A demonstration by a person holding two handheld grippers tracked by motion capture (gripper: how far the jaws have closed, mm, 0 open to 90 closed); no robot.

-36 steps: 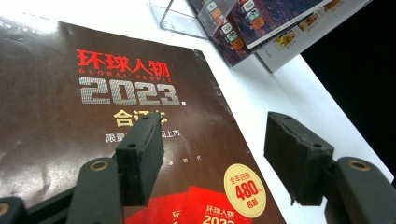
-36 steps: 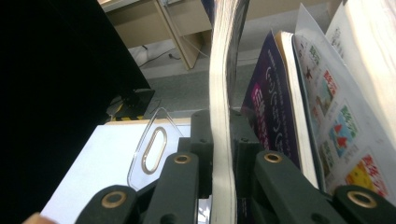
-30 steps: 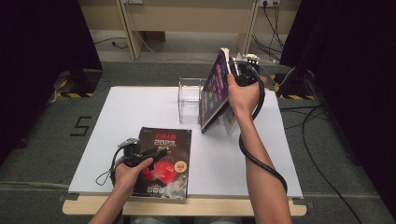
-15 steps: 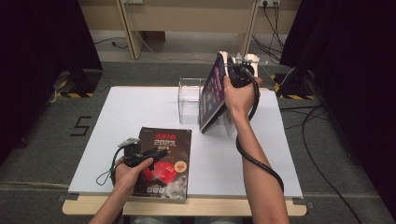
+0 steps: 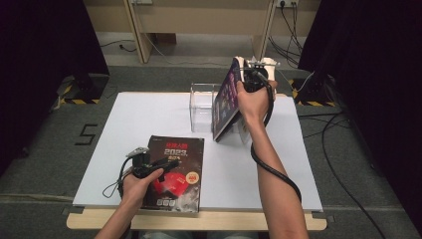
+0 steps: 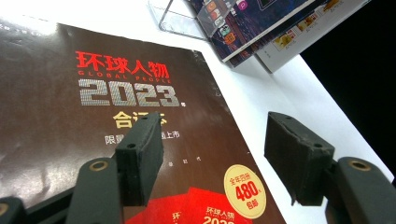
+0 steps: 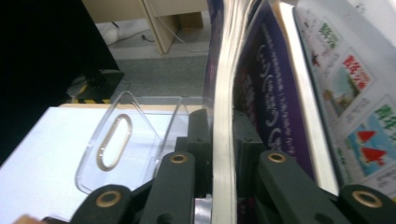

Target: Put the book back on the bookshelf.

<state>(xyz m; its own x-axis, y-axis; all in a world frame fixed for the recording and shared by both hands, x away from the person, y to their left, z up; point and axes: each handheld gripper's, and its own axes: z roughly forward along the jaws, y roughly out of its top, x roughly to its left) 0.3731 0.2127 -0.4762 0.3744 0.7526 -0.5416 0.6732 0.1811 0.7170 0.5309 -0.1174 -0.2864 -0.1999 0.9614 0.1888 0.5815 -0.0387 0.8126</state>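
1. We see the right hand-held gripper (image 5: 247, 74) clamping the purple magazine (image 5: 225, 102) upright, far right on the worktop (image 5: 149, 107), beside the clear stand (image 5: 201, 104).
2. We judge insertion into the stand is next; the left hand-held gripper (image 6: 212, 161) rests released over the black magazine (image 5: 179, 164), near left.

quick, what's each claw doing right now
Left claw: open, over the dark glossy magazine lying flat, holding nothing.
Right claw: closed on the upright purple-covered magazine.
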